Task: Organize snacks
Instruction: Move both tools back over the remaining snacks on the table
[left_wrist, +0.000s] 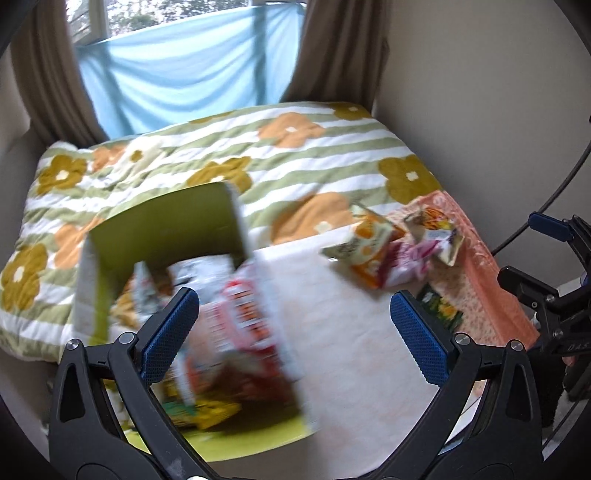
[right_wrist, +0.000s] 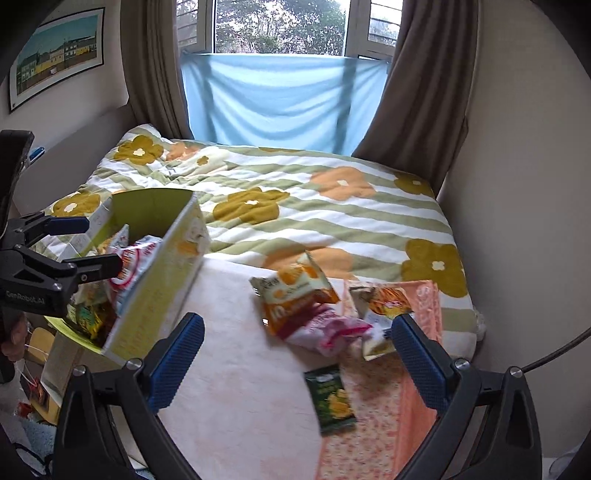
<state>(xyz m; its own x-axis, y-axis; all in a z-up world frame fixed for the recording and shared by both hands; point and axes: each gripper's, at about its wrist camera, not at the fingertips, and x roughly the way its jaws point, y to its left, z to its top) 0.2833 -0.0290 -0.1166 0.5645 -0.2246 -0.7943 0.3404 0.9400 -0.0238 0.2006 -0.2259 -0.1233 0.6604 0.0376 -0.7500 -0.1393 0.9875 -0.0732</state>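
Both grippers, left (left_wrist: 294, 332) and right (right_wrist: 297, 360), gape empty. Loose packets (right_wrist: 295, 295) lie on the bench beside the box (right_wrist: 155, 280); light, crinkly, slippery, best pinched by an edge seam.

"GenRobot.AI" in white on the black body of the left gripper (right_wrist: 68, 243), seen from the right wrist view. Partial "DAS" on the black body of the right gripper (left_wrist: 554, 254) at the right edge of the left wrist view. Orange snack packet (right_wrist: 295, 295) shows a large "10", rest of its print blurred. Other packet and box print too blurred to read
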